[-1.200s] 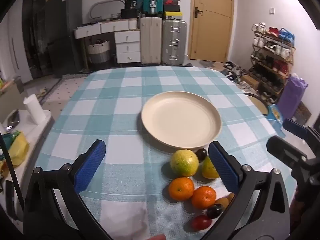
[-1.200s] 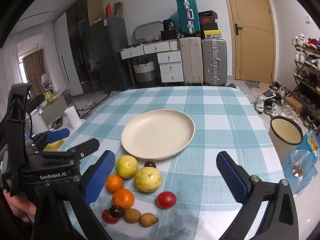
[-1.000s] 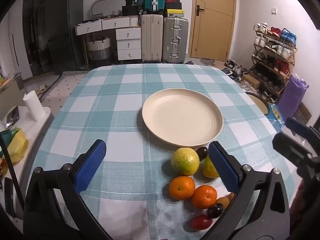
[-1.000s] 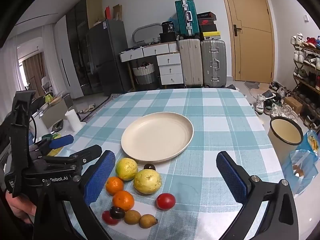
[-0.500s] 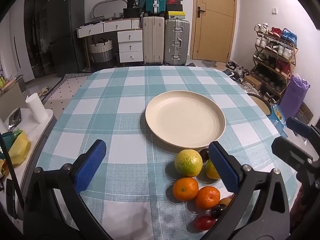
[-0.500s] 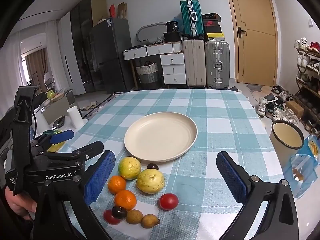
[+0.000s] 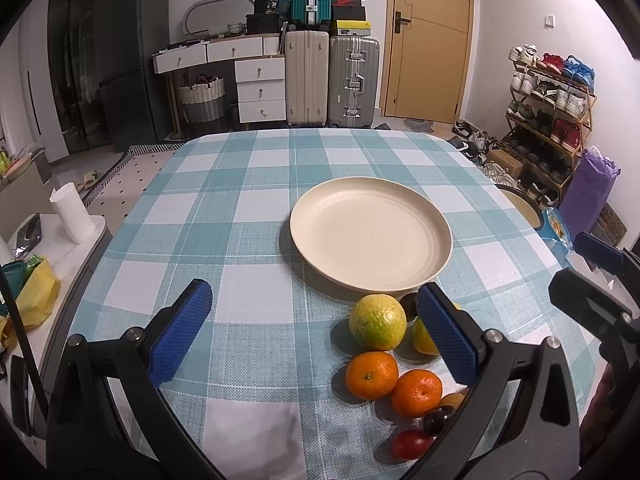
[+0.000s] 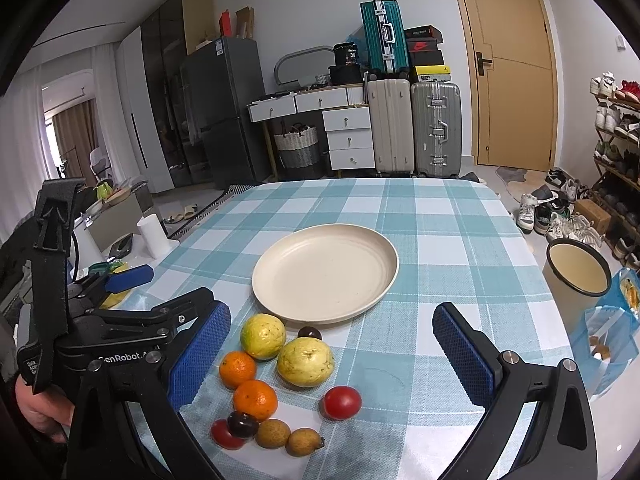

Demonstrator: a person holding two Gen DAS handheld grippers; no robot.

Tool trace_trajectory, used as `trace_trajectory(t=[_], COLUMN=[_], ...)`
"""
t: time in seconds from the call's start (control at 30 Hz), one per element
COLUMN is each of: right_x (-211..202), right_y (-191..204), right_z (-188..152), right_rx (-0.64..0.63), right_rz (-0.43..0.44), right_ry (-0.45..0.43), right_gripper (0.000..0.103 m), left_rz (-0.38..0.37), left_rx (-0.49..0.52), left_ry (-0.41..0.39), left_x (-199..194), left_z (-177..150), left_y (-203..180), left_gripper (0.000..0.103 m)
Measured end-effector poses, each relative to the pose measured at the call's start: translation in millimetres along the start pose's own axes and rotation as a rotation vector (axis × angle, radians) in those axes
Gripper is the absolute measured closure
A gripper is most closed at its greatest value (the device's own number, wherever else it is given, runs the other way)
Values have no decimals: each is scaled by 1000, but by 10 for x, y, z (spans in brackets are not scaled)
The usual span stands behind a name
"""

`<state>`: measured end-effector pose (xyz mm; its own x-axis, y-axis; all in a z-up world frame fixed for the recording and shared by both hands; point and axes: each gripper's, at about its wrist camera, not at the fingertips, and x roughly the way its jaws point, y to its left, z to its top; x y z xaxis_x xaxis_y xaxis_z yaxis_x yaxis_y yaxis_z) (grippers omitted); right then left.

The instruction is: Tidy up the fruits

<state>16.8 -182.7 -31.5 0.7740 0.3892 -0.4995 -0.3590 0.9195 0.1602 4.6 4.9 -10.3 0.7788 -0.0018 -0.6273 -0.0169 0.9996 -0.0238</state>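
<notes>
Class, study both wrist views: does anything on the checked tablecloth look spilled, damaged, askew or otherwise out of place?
Nothing is spilled or visibly damaged. The one oddity: the cream plate sits bare while all the fruit, from the yellow-green guava to the oranges and red tomato, lies loose on the tablecloth beside it. Both grippers are open.

Right gripper fingers spread wide above fruit cluster; cream plate bare beyond.

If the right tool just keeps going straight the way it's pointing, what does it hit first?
Probably the plate. The open right tool points over the fruit pile toward it, with the big yellow fruit low between its fingers. Height is hard to judge, so it might clip that fruit first.
</notes>
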Motion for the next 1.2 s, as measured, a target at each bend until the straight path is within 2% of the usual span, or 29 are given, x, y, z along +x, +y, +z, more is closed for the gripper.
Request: trace_trajectory(t=[1.2], right_x=[50], right_y=[12], right_z=[-8], right_rx=[-11], right_rz=[17], right_ry=[4], right_gripper=[0], left_rz=[15], left_rx=[-3], left_ry=[23], left_x=[88], left_z=[-51], left_y=[21], left_gripper=[1])
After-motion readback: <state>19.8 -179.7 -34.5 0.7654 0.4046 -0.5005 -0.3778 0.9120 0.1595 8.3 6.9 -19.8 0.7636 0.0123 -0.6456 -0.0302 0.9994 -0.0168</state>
